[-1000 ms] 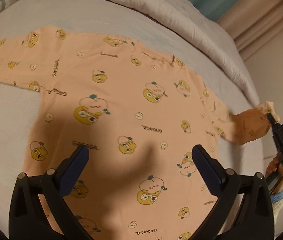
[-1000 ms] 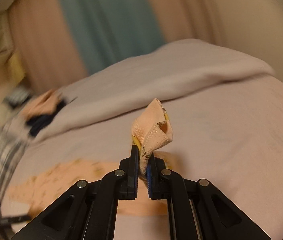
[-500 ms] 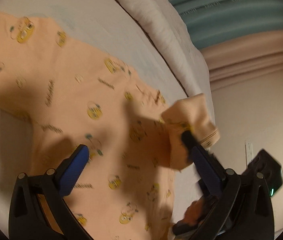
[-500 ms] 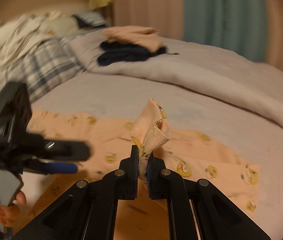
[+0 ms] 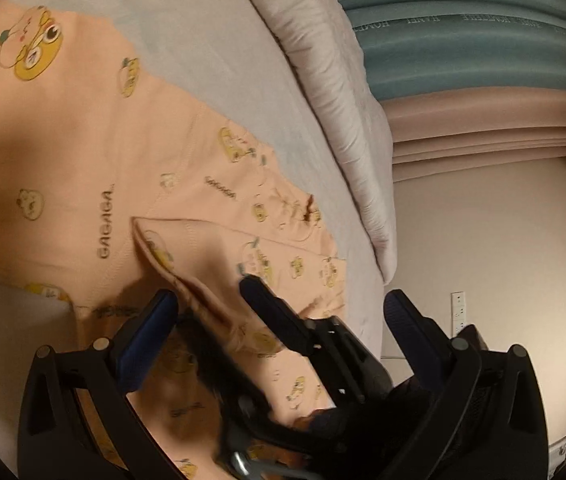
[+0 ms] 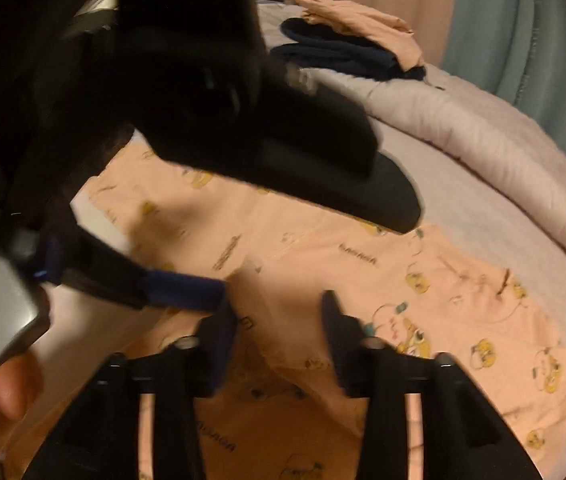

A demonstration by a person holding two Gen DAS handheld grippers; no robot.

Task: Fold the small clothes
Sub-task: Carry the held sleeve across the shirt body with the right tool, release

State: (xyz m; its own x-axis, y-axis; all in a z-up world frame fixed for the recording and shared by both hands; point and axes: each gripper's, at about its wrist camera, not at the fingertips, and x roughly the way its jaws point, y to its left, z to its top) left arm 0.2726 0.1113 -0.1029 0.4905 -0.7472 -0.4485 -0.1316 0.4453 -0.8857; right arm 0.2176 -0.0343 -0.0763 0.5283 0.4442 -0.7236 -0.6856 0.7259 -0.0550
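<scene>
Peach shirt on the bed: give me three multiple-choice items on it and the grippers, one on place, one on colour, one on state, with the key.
1. Where does the folded-in sleeve lie?
A. Across the peach shirt's body
B. On the rolled duvet
C. Hanging off the bed

2. What colour are the cartoon prints on the peach shirt?
A. Green
B. Yellow
C. Red

3. How is the right gripper?
A. Shut on the sleeve
B. Shut on nothing
C. Open, jaws apart above the cloth

Key: 1 A, the sleeve's folded edge rests on the shirt in the left wrist view. 2 B, yellow faces dot the fabric. 3 C, its jaws have just been opening, and the right wrist view shows a gap between them with the sleeve lying loose below, not pinched.
</scene>
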